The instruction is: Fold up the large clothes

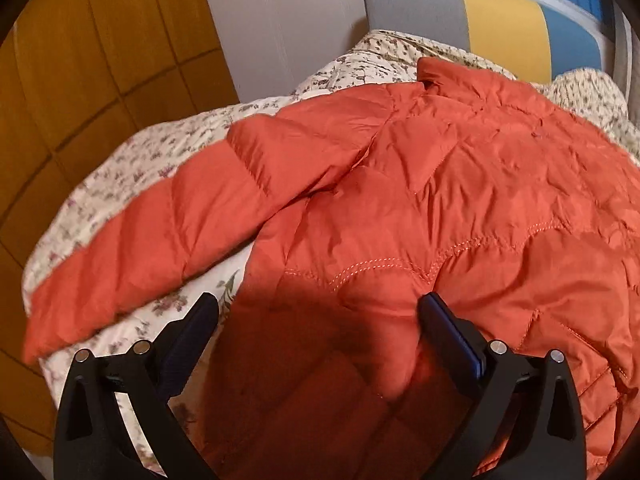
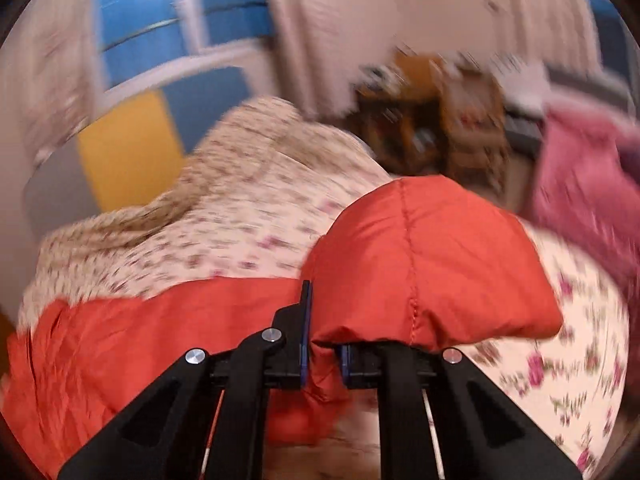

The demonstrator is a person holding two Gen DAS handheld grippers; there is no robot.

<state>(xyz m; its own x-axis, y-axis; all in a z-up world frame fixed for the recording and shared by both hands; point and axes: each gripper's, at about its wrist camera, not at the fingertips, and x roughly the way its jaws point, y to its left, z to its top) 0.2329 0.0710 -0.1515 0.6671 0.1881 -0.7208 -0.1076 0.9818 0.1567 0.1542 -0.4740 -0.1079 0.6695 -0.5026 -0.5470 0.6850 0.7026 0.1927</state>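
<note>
Orange quilted jacket (image 1: 420,184) lying flat on my floral bedspread (image 1: 120,168).

My left gripper (image 1: 320,320) hangs over the jacket's hem, its jaws wide apart, nothing pinched. My right gripper (image 2: 324,344) is clamped on a puffy fold of the same jacket, lifting it above the bedspread; that view is blurred, with a pink cloth (image 2: 580,184) at its right edge.

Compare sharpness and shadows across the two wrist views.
Left wrist view: sharp, heavy fisheye bend, a dark shadow on the orange jacket between the open left gripper fingers. Right wrist view: motion-smeared, floral bedspread and background streaked; window glare top left; the right gripper, shut on jacket fabric, stays fairly crisp.
</note>
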